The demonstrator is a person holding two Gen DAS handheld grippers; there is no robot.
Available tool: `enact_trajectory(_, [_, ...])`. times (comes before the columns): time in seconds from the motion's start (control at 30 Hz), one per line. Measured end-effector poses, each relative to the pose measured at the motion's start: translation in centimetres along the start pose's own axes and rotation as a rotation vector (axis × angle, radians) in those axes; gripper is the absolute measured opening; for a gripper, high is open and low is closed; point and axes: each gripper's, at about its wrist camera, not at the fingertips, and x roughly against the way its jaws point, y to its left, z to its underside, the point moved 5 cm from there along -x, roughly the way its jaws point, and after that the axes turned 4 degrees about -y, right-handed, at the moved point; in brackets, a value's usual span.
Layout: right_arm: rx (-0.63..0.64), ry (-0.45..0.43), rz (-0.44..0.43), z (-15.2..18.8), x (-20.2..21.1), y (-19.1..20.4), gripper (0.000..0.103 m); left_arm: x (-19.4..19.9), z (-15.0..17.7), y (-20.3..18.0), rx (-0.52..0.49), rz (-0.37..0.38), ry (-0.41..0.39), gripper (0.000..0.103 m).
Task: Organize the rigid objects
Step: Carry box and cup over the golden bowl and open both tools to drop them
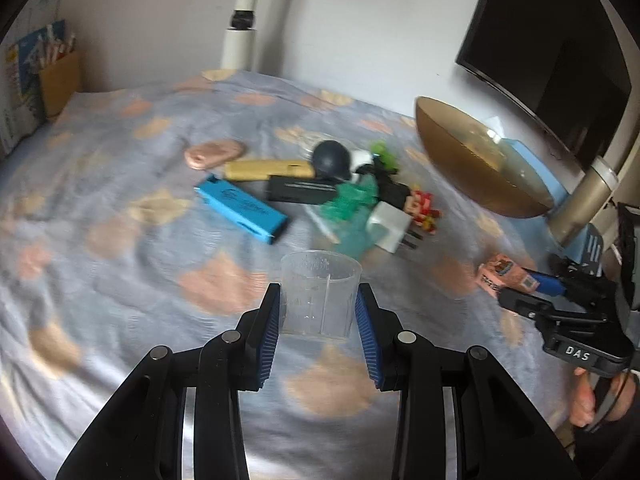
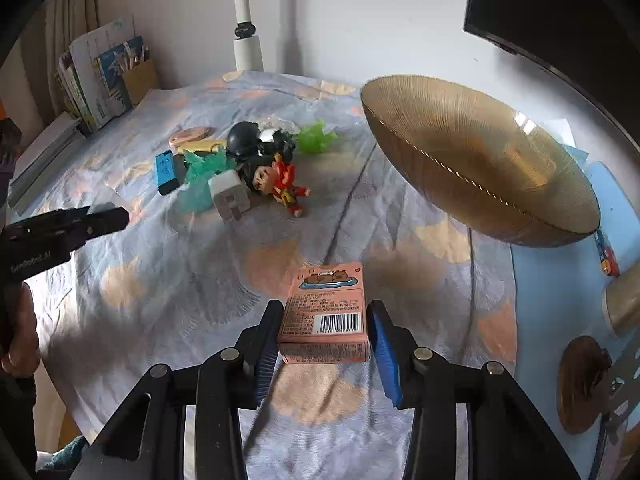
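Spread over the table, the flowered cloth (image 2: 168, 280) looks soft, so the clear cup (image 1: 318, 294) pinched by the left gripper (image 1: 318, 316) or pink box (image 2: 326, 312) clamped in the right gripper (image 2: 324, 334) could slip short of the gold bowl (image 2: 480, 168).

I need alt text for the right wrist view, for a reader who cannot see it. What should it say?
The right gripper holds a pink carton with a barcode between its blue pads, above a flower-patterned cloth. Beyond lie a pile of small toys and a gold ribbed bowl at right; the left gripper enters at left.
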Motion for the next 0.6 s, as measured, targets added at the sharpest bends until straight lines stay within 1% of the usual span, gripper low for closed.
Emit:
enact_trajectory(0.1, [-0.034,-0.012,-0.013,0.1,0.4,-0.7,0.041,0.8,-1.4,-1.6,-0.036,0.007,-0.029,0.033])
enact_trajectory(0.17, [-0.042,-0.055,-0.016,-0.7,1.9,-1.2,0.04,1.7,-3.4,-3.3,-0.068,0.031,-0.066,0.033])
enact_trajectory(0.27, [-0.05,-0.157,0.037,-3.3,5.1,-2.8,0.04,2.1,-6.8,-6.5,-0.117,0.087,-0.115,0.033])
enact_trajectory(0.3, [-0.057,-0.176,0.057,-4.0,5.8,-3.4,0.04,2.1,-8.0,-7.6,-0.126,0.109,-0.126,0.033])
enact_trajectory(0.37, [-0.084,-0.224,0.093,-5.8,7.2,-5.2,0.04,1.2,-10.3,-10.1,-0.148,0.149,-0.149,0.033])
enact_trajectory(0.4, [-0.1,-0.247,0.109,-6.7,7.8,-6.3,0.04,0.5,-11.5,-11.6,-0.166,0.158,-0.16,0.034])
enact_trajectory(0.47, [-0.141,-0.271,0.166,-8.3,8.1,-8.5,0.04,-1.5,-12.6,-14.1,-0.185,0.196,-0.132,0.034])
enact_trajectory(0.5, [-0.156,-0.268,0.185,-8.7,7.9,-9.3,0.04,-2.8,-12.9,-15.3,-0.184,0.218,-0.114,0.034])
enact_trajectory(0.6, [-0.22,-0.216,0.221,-8.7,5.5,-12.3,0.04,-6.1,-12.3,-17.6,-0.205,0.222,-0.06,0.034])
